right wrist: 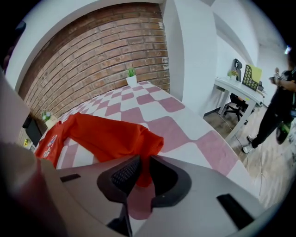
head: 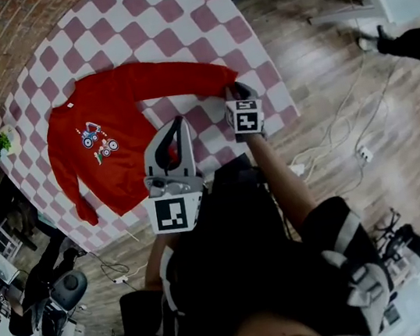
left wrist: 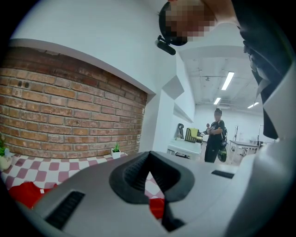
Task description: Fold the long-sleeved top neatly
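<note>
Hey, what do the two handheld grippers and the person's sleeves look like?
Both the left gripper and right gripper have light grey bodies, ribbed black pads and a white cube with black square markers. The person's sleeves are black with pale stripes.

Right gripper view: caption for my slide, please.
Right gripper jaws closed on a sleeve end of the red long-sleeved top, lying on a pink-and-white checked tablecloth.

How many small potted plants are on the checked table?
2: one green plant in a white pot at the pink-and-white checked table's far corner, another at its left edge. Others may be hidden.
</note>
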Available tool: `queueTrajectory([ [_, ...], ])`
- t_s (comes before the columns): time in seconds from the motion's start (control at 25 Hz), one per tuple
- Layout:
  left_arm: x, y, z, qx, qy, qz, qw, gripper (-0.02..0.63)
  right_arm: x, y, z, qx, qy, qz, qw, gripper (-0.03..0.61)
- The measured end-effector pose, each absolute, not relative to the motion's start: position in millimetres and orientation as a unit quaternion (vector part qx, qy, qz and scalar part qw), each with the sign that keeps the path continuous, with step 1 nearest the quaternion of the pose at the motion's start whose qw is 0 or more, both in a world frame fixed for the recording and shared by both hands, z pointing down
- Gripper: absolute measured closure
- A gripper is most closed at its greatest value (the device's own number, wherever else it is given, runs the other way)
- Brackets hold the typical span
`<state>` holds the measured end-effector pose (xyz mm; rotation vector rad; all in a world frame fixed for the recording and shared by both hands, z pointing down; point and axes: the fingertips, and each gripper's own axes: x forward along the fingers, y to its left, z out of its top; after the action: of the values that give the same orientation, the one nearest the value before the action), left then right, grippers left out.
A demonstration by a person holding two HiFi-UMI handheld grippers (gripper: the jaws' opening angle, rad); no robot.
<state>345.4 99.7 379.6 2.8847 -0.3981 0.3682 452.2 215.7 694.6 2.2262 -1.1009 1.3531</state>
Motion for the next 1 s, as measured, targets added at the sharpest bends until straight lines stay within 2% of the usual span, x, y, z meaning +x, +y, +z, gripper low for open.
queueTrajectory([
  [0.12, 345, 98, 379, 0.978, -0.135, 0.122, 0.104, 0.609, 450, 213, 697, 0.782, -0.378, 0.473, 0.15, 0.545],
  [0.6, 324, 85, 364, 0.975, -0.162, 0.106, 0.104, 0.609, 452, 215, 695, 0.776, -0.385, 0.473, 0.159, 0.551],
  [1.0, 296, 72, 342, 0.97, -0.205, 0.084, 0.103, 0.609, 462, 192, 624, 0.783, -0.436, 0.412, 0.166, 0.552],
])
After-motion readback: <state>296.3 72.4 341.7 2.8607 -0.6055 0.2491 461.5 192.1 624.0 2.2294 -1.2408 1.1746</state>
